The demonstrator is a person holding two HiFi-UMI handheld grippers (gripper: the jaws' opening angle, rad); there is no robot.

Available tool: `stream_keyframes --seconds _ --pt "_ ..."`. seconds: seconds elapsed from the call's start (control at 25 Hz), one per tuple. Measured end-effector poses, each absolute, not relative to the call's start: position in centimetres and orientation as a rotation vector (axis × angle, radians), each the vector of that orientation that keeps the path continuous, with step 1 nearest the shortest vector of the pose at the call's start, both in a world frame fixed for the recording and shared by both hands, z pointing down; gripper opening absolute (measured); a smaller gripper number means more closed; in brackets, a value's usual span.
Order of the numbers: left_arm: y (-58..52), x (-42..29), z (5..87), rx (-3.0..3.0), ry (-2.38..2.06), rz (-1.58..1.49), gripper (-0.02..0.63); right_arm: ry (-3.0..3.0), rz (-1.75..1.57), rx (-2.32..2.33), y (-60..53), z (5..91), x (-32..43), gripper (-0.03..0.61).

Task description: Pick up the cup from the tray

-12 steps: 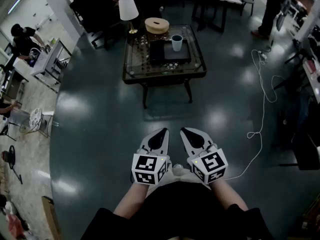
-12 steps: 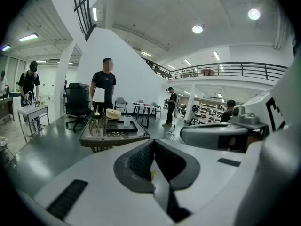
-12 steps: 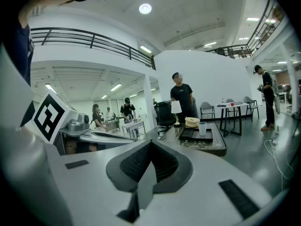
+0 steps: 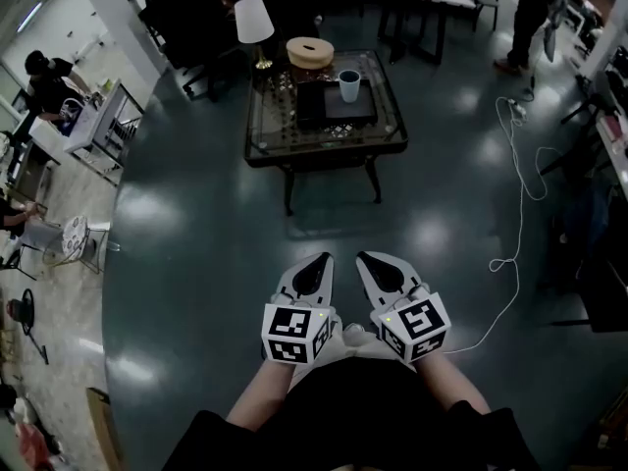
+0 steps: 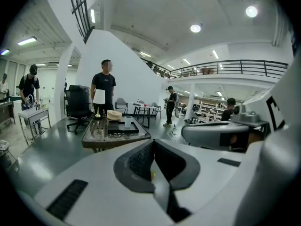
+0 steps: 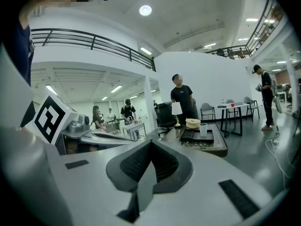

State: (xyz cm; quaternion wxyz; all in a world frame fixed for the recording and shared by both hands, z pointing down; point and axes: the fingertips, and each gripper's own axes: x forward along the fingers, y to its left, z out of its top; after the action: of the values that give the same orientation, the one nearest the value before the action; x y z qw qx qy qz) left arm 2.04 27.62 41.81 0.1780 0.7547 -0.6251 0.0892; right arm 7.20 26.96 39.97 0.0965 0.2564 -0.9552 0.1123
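A pale cup stands upright at the far right corner of a dark tray on a low glass table well ahead of me. The left gripper and right gripper hang side by side close to my body, far short of the table, both shut with nothing between the jaws. The left gripper view has its gripper low in the picture and the cup on the tray in the distance. Past the right gripper, the cup and tray appear to the right.
A white-shaded lamp and a round tan box stand at the table's far edge. A person stands behind the table. A white cable trails over the floor at right. Desks, chairs and other people ring the room.
The table sits slightly lower and further right in the head view. Both grippers keep nearly the same place and stay shut.
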Motion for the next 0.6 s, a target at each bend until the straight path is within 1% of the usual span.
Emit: stream_keyframes --seconds 0.6 --pt "27.20 2.44 41.87 2.116 -1.781 0.211 0.011 -2.849 0.337 0.770 26.55 39.73 8.19 0.012"
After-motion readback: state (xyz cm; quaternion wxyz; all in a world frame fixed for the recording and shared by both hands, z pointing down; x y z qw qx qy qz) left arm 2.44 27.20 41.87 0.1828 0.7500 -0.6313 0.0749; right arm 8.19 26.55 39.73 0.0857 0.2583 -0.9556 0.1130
